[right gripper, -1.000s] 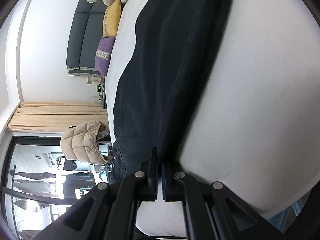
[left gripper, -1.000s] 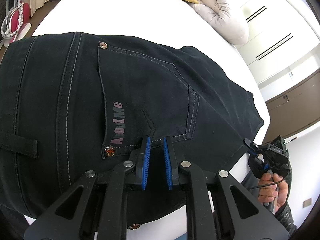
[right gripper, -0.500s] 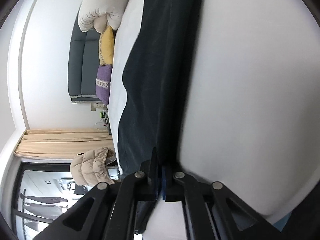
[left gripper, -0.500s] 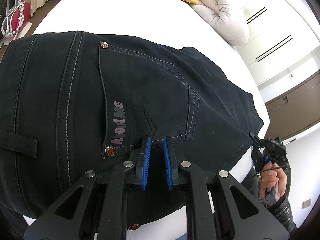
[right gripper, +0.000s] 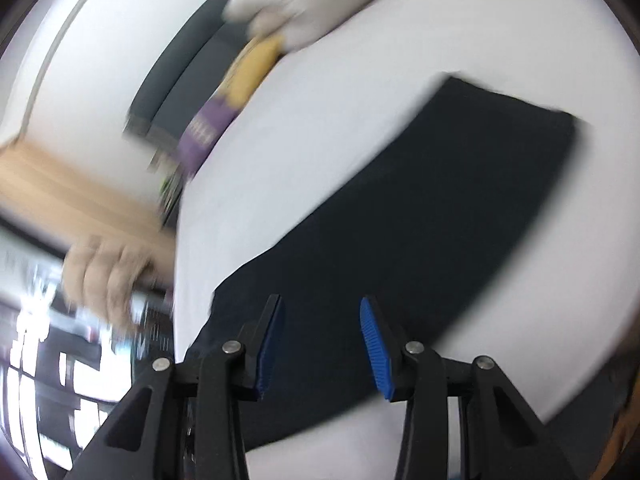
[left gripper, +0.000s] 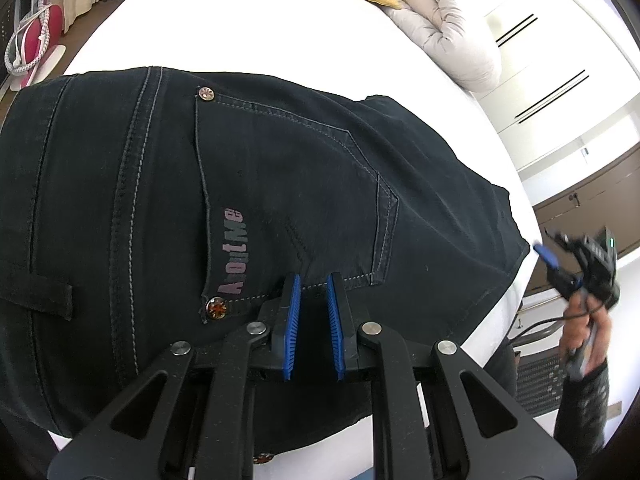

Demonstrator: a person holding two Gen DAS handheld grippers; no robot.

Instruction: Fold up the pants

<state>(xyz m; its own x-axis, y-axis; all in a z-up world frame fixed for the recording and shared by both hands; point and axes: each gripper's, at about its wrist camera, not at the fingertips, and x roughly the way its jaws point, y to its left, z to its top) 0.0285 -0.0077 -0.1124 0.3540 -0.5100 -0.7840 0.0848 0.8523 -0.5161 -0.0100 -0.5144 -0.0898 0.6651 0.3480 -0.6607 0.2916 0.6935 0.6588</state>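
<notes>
Lying flat on the white bed [left gripper: 248,32], the dark pants [left gripper: 300,184] show a back pocket [left gripper: 288,200] with an "AboutMe" print, and in the right wrist view they stretch away as one long dark panel [right gripper: 420,220]. The left gripper [left gripper: 312,304] hovers at the pocket's lower seam with its jaws a little apart; whether they touch the cloth I cannot tell, and nothing is caught between the pads. The right gripper [right gripper: 320,340] has its jaws spread wide over the near part of the fabric, gripping nothing; in the left wrist view it sits just off the corner of the garment [left gripper: 568,264].

With neither tool holding cloth, the likely trouble is a shallow bite: closing on only the top layer would lift one thickness and leave the layer beneath behind, skewing the fold. Uneven lifting between the two sides could also drag the pants across the smooth sheet.

The right wrist view is badly smeared, so the cushions [right gripper: 256,68] and the room beyond are only colour patches. The waistband runs out of the left view, and the layers under the top panel cannot be counted.
</notes>
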